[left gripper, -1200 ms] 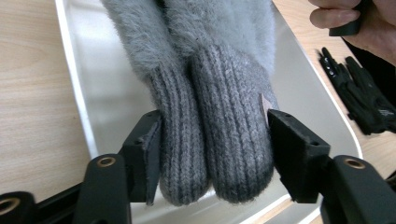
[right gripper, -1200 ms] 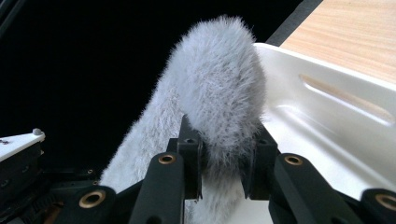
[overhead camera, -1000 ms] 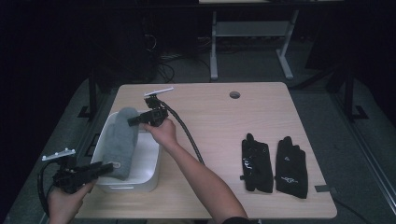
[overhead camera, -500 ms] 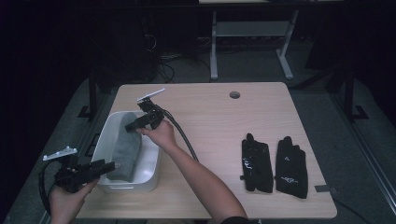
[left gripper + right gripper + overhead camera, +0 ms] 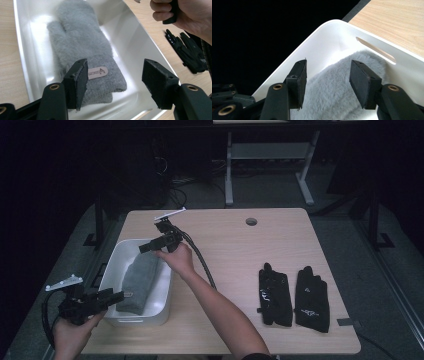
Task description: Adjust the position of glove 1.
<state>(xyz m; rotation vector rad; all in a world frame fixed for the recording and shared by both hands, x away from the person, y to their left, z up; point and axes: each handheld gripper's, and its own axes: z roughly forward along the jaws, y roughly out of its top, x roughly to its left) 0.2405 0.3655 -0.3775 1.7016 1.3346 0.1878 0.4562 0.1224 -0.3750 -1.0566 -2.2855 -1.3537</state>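
Mitten (image 5: 140,279) is lying flat in the white bin (image 5: 111,265) now, fluffy grey thing, fingertip end toward the far wall and cuff toward the near end. Right gripper (image 5: 150,247) has its jaws apart, they've just been opening, and in the right gripper view the grey fuzz sits right between and under the pads (image 5: 299,75) with nothing pinched. Left gripper (image 5: 117,295) is also jaws apart, hovering by the cuff end at the near corner of the bin, holding nothing; its own view looks down on the little label patch (image 5: 97,72) on the cuff.

Stuff I reckon could go sideways from here:

- That pile is long and grabby. If the right gripper pulls away low, a pad edge could snag the fibres and drag the mitten back up or flip it over the rim.
- Right jaws are close to the far wall with the handle slot (image 5: 375,49). A sloppy exit could knock the bin, and it looks light, so it may skate on the wooden table (image 5: 240,250).
- Left gripper is very near the bin's near wall. Any nudge shoves the bin.
- Black gloves (image 5: 292,295) lie well apart on the right side; the right forearm's cable (image 5: 200,262) trails across the table and could sweep something if swung wide.
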